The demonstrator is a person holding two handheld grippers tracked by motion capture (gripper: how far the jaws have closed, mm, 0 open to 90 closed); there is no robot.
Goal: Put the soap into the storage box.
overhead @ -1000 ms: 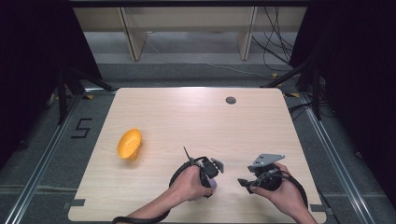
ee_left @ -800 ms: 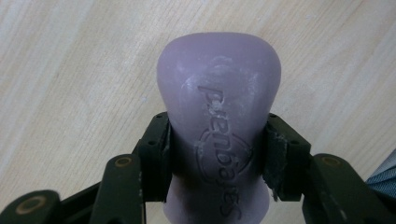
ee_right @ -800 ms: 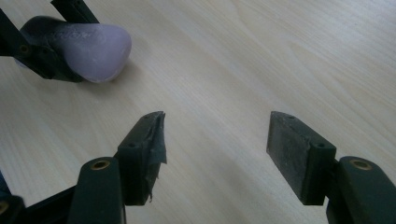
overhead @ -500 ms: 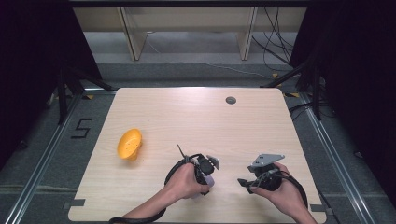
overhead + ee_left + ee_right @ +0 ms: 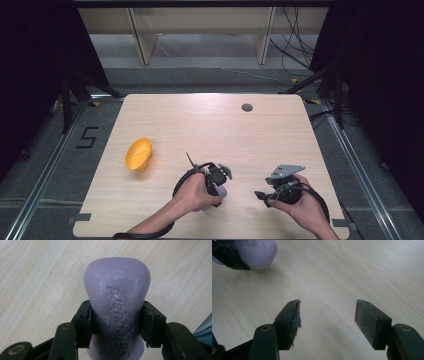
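A lilac, rounded soft-looking piece with raised lettering sits between the jaws of my left gripper, whose pads press its narrow waist from both sides. In the high view, the left gripper is near the table's front middle, with the lilac piece just under it, low over the wood. My right gripper lies to its right, pointing towards it. In the right gripper view the right gripper stands open over bare wood, and the lilac piece shows at the top left.
An orange bowl-like shell lies tipped on the left part of the light wooden table. A dark round grommet sits near the far edge. Cables and black frame legs surround the table on the floor.
My left hand has shifted a little to the left with the lilac piece still gripped. The right hand has stayed put.
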